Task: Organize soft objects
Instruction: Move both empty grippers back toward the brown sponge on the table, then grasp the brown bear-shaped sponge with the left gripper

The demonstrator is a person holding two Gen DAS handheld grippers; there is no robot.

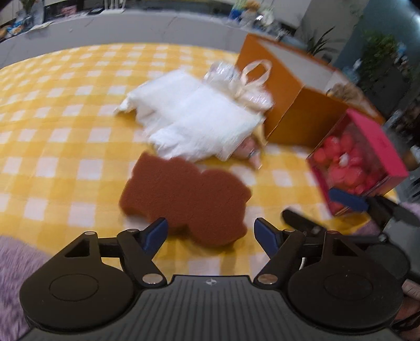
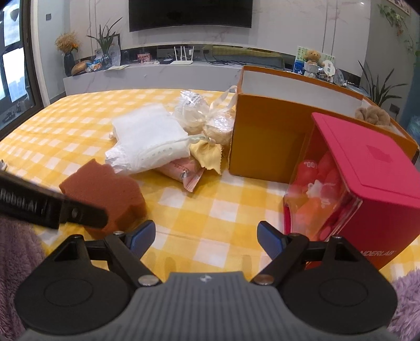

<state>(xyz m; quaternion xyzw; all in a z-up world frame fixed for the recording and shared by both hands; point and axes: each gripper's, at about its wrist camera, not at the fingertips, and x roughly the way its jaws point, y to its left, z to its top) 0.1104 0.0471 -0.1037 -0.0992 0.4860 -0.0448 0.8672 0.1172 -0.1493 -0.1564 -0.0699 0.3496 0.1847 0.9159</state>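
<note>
Sponge (image 1: 183,199), brown, on yellow checked tablecloth (image 1: 65,147); TV wall (image 2: 302,21) behind.
Left gripper (image 1: 211,230) and right gripper (image 2: 206,236) spread, empty; orange box (image 2: 265,136) interior hidden, left view blurred.

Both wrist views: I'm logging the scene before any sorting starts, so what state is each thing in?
Left gripper: open, empty, over the sponge's near edge.
Right gripper: open, empty, above bare cloth.
Brown foam sponge: flat on the yellow checked cloth, unheld.
White folded fabric bundle: lying in the pile, untouched.
Orange cardboard box: upright, top open.
Pink clear-sided box: tipped on its side, lid on.
</note>
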